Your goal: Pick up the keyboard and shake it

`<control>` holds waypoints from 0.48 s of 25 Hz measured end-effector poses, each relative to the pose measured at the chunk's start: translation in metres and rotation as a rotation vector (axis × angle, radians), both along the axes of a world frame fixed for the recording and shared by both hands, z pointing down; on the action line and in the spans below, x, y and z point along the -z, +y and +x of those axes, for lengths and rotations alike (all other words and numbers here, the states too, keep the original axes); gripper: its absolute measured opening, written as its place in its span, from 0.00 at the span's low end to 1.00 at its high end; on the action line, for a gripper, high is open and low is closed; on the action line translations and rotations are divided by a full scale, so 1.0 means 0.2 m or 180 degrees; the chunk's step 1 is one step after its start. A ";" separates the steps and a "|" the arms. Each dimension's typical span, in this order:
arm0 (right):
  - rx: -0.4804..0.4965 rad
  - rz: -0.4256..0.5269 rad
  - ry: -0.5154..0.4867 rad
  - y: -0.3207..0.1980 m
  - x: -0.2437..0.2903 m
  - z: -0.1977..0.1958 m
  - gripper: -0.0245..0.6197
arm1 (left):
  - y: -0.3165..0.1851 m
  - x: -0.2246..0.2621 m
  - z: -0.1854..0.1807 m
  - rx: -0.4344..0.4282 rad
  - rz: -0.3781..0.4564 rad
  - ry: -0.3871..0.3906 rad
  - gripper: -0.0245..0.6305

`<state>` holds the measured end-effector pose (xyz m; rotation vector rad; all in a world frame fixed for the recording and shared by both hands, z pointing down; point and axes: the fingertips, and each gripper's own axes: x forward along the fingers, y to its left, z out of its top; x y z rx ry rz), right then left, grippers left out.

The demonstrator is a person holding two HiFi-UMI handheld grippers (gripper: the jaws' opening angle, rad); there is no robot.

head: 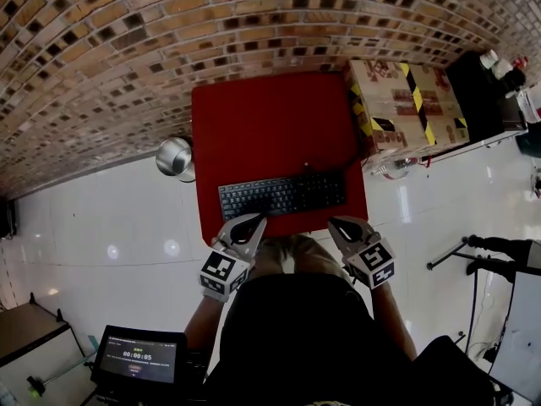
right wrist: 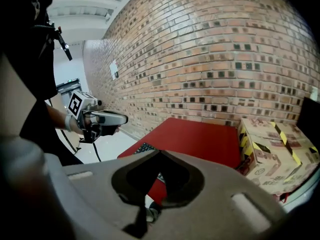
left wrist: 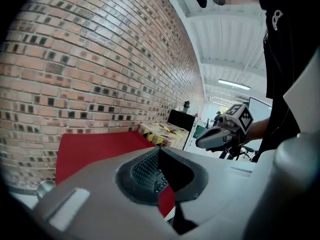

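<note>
Inventory: one black keyboard (head: 281,195), two handheld grippers, one red tabletop (head: 270,117), one cardboard box (head: 406,108) with yellow-and-black tape, one metal bowl (head: 173,156) on the white floor, and one lit screen (head: 139,355).

The keyboard lies flat along the near edge of the red tabletop, its long side facing the person. The left gripper (head: 253,221) points at the keyboard's left end. The right gripper (head: 337,224) points at its right end. Both tips sit just short of the keyboard's near edge. Contact cannot be confirmed.

Each gripper's jaws are clenched together with nothing between them. The keyboard rests on the tabletop, ungrasped. The box stands beside the table's right edge.
</note>
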<state>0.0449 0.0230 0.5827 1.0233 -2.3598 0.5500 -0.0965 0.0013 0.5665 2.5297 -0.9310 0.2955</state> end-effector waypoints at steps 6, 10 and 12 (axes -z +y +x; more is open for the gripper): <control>-0.0227 -0.0406 -0.0007 -0.10 -0.24 0.18 0.03 | -0.04 -0.27 -0.16 0.0287 -0.0471 -0.0113 0.10; -0.0371 -0.0910 -0.0152 -0.15 -0.46 0.31 0.21 | -0.06 -0.54 -0.34 0.0599 -0.0945 -0.0237 0.14; -0.0468 -0.1079 -0.0082 -0.19 -0.60 0.40 0.27 | -0.08 -0.67 -0.43 0.0744 -0.1167 -0.0314 0.19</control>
